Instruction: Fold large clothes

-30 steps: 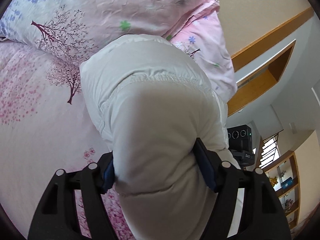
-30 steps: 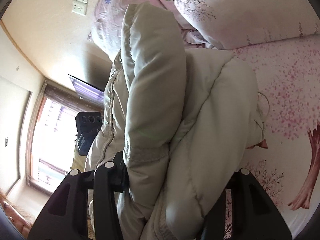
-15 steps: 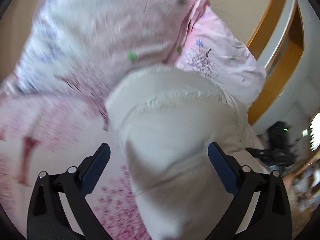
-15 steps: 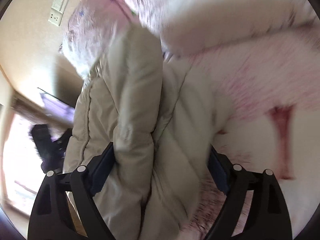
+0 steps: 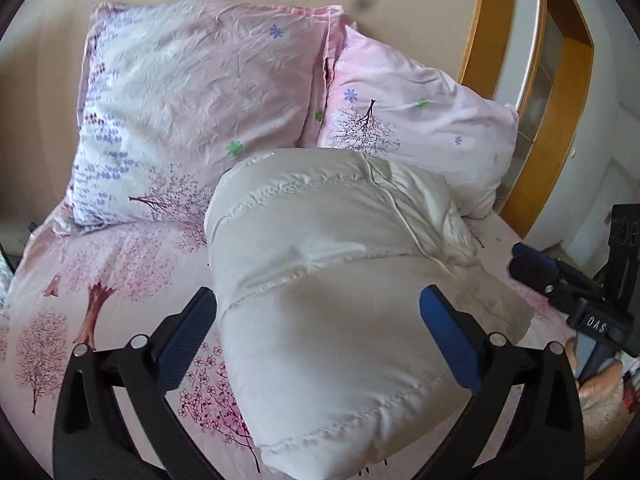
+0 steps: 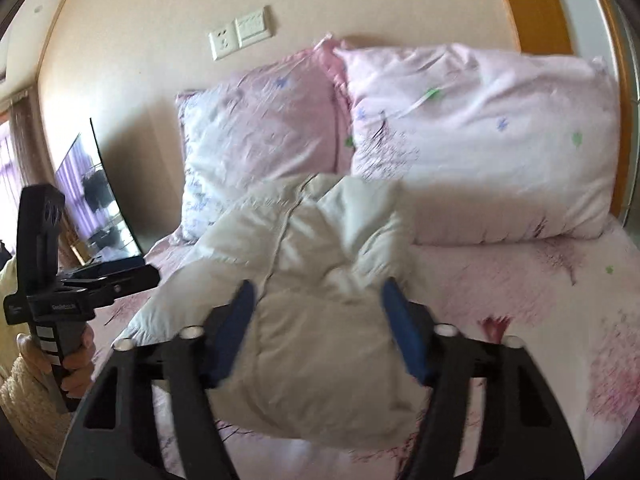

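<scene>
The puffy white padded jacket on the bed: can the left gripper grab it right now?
Probably yes. The puffy white padded jacket lies right between the left gripper's wide-open blue pads, nothing blocking.

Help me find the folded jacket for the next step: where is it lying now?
In both wrist views the white puffer jacket lies folded mid-bed on the pink sheet, just before the two pillows.

Left gripper [image 5: 316,332] w/ jaws wide open, blue pads clear of a folded white puffer jacket [image 5: 332,280] lying on a pink floral bed sheet [image 5: 100,280]. Two pink pillows [image 5: 192,100] behind; right gripper [image 5: 560,284] at right edge.
</scene>
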### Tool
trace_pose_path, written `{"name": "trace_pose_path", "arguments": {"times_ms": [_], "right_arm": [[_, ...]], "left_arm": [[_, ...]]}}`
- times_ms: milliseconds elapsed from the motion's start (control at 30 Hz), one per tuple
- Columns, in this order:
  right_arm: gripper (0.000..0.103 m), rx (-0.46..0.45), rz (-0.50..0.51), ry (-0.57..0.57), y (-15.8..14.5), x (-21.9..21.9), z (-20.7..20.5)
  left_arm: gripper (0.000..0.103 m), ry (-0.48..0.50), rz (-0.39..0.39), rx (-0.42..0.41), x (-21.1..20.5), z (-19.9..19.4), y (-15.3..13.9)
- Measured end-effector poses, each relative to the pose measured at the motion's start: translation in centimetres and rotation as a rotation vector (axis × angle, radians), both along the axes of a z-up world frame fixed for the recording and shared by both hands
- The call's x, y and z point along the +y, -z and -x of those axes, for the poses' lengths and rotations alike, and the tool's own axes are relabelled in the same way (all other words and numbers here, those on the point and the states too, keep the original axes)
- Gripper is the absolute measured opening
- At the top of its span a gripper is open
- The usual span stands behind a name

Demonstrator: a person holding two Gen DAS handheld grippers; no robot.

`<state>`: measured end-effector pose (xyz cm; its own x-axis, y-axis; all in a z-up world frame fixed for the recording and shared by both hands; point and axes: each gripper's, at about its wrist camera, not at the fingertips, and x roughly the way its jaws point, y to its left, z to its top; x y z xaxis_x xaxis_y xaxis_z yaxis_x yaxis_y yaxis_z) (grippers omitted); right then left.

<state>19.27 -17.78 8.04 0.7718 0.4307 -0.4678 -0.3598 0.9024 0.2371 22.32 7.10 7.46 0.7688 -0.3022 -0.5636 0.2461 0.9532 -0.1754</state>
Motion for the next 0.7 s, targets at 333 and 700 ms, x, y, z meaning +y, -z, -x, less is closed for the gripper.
{"name": "trace_pose_path", "arguments": {"times_ms": [333,700], "right_arm": [[0.045,0.155,0.115,-0.009,5.4,2.3,-1.6],[0.045,0.225,0.102,-0.014,5.1,1.3,-2.6]], "left_arm": [[0.101,-0.004,-0.176,-0.007,-4.6,1.4,1.8],[0.101,-0.008,-0.314,0.040,-7.9,0.9,4.2]]}}
